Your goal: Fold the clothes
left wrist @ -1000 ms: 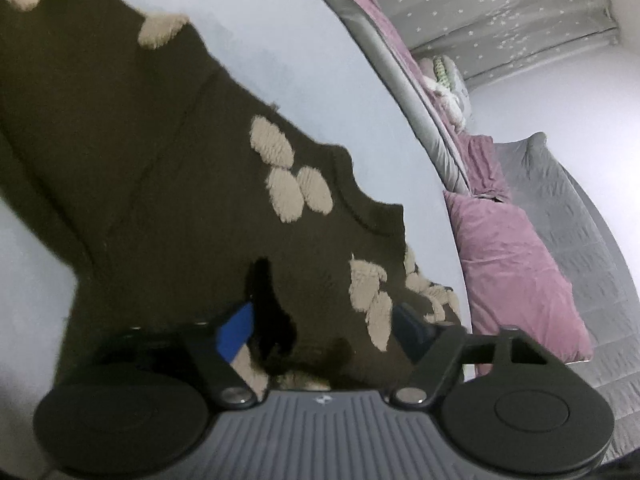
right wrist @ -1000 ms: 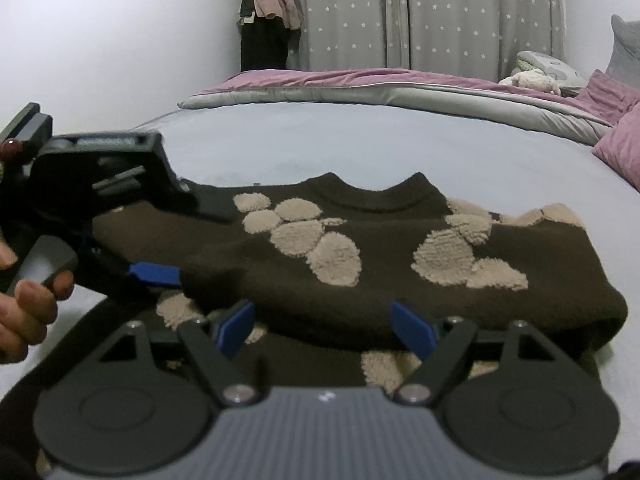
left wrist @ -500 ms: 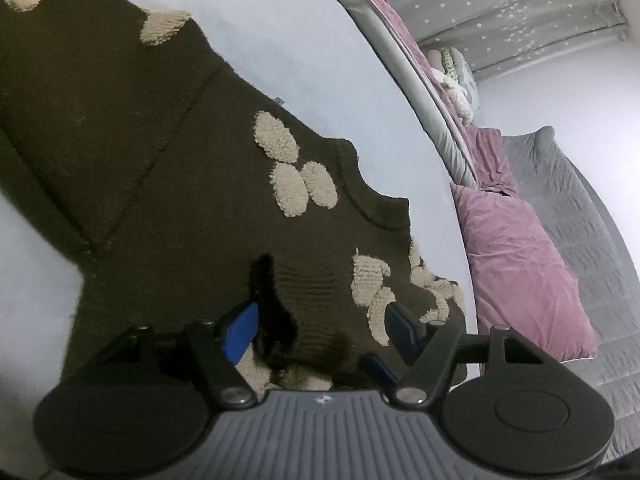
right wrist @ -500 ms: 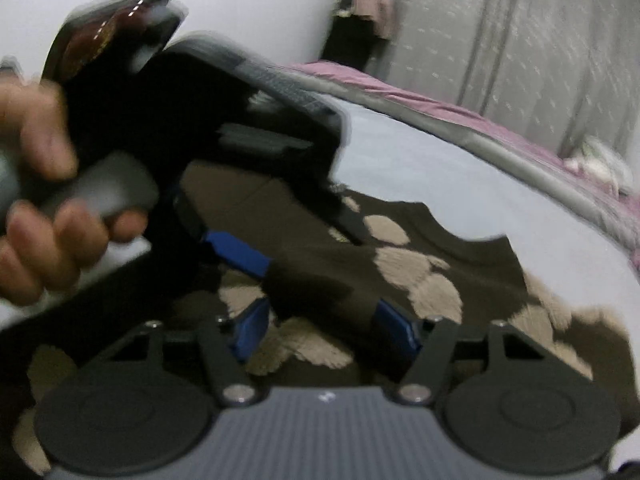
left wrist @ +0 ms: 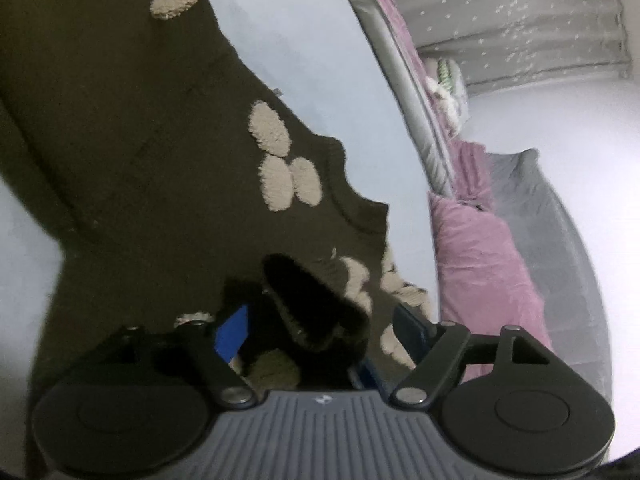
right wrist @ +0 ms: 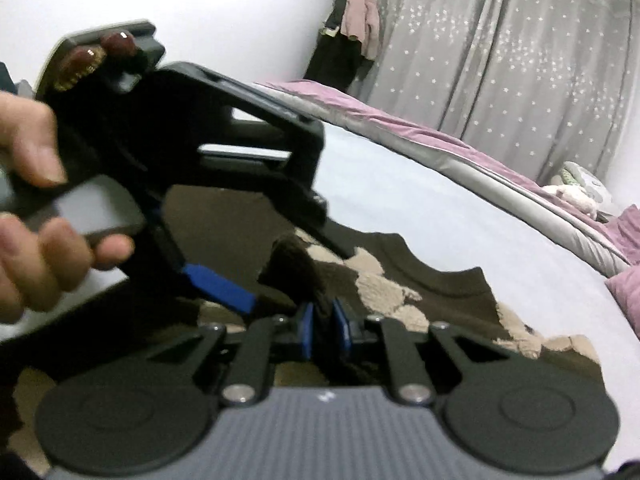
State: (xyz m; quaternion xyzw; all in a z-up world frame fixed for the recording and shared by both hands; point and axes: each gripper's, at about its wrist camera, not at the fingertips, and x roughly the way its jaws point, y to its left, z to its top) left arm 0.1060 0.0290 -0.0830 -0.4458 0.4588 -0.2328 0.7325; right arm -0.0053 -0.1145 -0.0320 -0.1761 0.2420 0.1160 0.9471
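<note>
A dark brown sweater (left wrist: 160, 160) with cream paw-print patches lies spread on the bed. Its neckline faces the far side, and in the right wrist view the sweater (right wrist: 432, 280) lies the same way. My right gripper (right wrist: 324, 328) is shut on a raised fold of the dark knit, its blue pads nearly together. My left gripper (left wrist: 320, 326) is open wide around that same pinched-up fold. The right wrist view shows the left gripper (right wrist: 292, 276) close in front, held by a hand (right wrist: 36, 248), with one blue pad (right wrist: 220, 286) beside the fold.
The pale sheet (left wrist: 312, 60) extends beyond the sweater. A pink pillow (left wrist: 480, 272) and grey pillows lie toward the headboard side. A grey and pink duvet (right wrist: 400, 128) is bunched along the far edge, before starred curtains (right wrist: 520, 60) and hanging clothes (right wrist: 352, 40).
My right gripper swung left toward the left gripper and closed on a fold of the sweater. The left gripper stayed open and the fold now stands higher between its fingers.
</note>
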